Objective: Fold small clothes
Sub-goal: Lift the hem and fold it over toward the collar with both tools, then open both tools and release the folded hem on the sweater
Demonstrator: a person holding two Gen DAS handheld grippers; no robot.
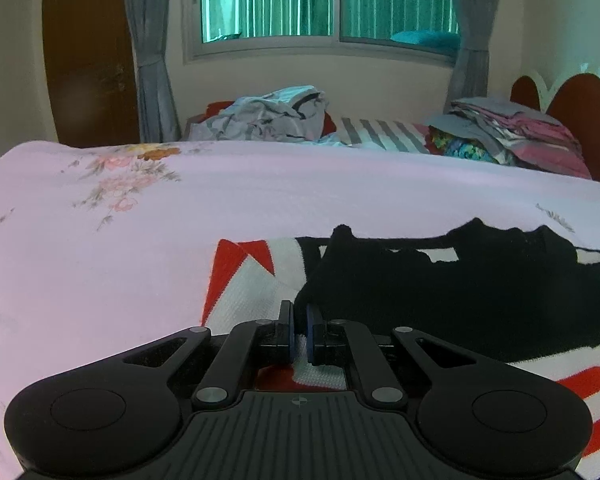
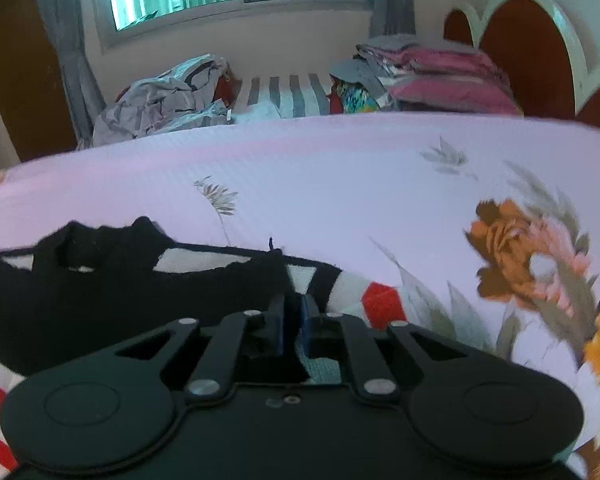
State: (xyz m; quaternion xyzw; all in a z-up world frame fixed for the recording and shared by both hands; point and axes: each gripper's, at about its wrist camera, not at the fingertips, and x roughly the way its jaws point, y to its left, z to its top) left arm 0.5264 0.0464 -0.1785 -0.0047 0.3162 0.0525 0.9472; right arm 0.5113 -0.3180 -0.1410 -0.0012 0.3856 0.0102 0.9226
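Bed (image 1: 100, 272) w/ pink floral sheet. On it: black, red & white knit sweater (image 1: 440, 292) spread flat at near edge; far side, crumpled grey clothes (image 1: 268, 116) & folded stack (image 1: 512, 132).

The knitted garment (image 1: 440, 292) is cut off at the right and lower edges of the left wrist view, and at the left edge of the right wrist view, where each gripper's body hides its near part. The flower print (image 2: 540, 280) at right is smeared. The headboard (image 2: 532, 40) runs off the upper right.
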